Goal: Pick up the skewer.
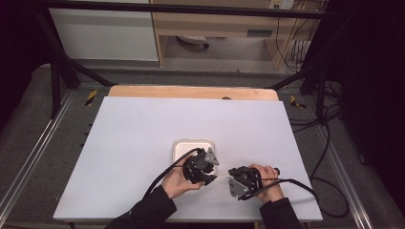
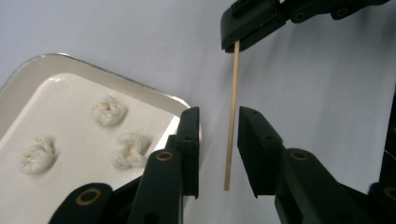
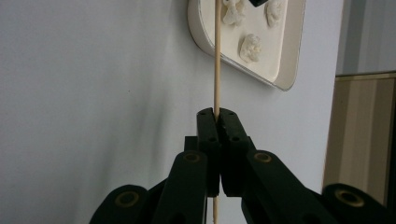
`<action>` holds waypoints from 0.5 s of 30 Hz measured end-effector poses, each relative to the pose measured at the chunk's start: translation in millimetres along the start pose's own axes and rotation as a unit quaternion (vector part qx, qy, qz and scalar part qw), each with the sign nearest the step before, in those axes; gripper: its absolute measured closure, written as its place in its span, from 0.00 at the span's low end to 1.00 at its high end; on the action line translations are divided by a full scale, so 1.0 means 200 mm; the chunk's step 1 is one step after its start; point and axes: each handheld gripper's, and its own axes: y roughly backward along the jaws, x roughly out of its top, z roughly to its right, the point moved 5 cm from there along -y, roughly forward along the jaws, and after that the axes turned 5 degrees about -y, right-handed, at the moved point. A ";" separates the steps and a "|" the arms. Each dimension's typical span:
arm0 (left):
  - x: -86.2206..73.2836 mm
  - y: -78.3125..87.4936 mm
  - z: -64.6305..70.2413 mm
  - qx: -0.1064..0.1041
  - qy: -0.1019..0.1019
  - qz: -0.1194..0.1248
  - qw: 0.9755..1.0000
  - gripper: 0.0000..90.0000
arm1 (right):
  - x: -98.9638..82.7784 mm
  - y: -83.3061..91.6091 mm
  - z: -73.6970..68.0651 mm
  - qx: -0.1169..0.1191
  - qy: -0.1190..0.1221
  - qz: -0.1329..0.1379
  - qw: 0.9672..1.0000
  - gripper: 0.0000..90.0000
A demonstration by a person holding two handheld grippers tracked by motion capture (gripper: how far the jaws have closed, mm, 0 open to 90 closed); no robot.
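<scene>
- High view puts our two grippers low in the frame, just below the white tray [image 1: 177, 145], with the left gripper [image 1: 210, 168] at the tray's lower right corner and the right gripper [image 1: 232, 172] a little to its right.
- Right gripper view, centre of the frame: our right jaws are pressed together on the thin wooden skewer [image 3: 216, 56] — it runs straight up from between them towards the tray in the upper right.
- Left gripper view: the same skewer [image 2: 231, 116] hangs down the middle of the frame between our left jaws, which stand narrowly apart with a gap on each side of the stick; we see no pad touching it.
- Three pale, crumpled food pieces [image 2: 109, 111] sit in the tray at the left of that frame, apart from each other and from the skewer.
- Our judgement of progress: the skewer is picked up and held by one gripper alone — nothing is threaded on it yet, so all three pieces are left to spear.
- Its free tip ends low in the left gripper view, beside the tray's rim [image 2: 140, 85], not over the food.
</scene>
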 end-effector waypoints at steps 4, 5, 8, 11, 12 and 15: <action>0.00 -0.02 0.01 -0.007 -0.006 -0.026 1.000 0.77 | 0.01 0.00 0.00 0.000 0.003 -0.002 1.000 0.99; 0.00 -0.03 0.01 -0.010 -0.007 -0.032 0.999 0.78 | 0.01 0.00 0.00 0.000 0.007 -0.004 1.000 0.99; 0.01 -0.05 0.02 -0.012 -0.013 -0.049 0.999 0.82 | 0.02 -0.01 0.00 0.000 0.014 -0.004 1.000 0.99; 0.01 -0.06 0.02 -0.009 -0.022 -0.061 0.998 0.87 | 0.02 -0.01 0.00 0.001 0.011 -0.007 1.000 0.99; 0.01 -0.07 0.02 -0.009 -0.023 -0.060 0.998 0.92 | 0.02 -0.01 0.00 0.002 0.016 -0.006 1.000 0.99; 0.01 -0.07 0.03 -0.009 -0.027 -0.065 0.997 0.96 | 0.02 -0.01 0.00 0.002 0.017 -0.007 1.000 0.99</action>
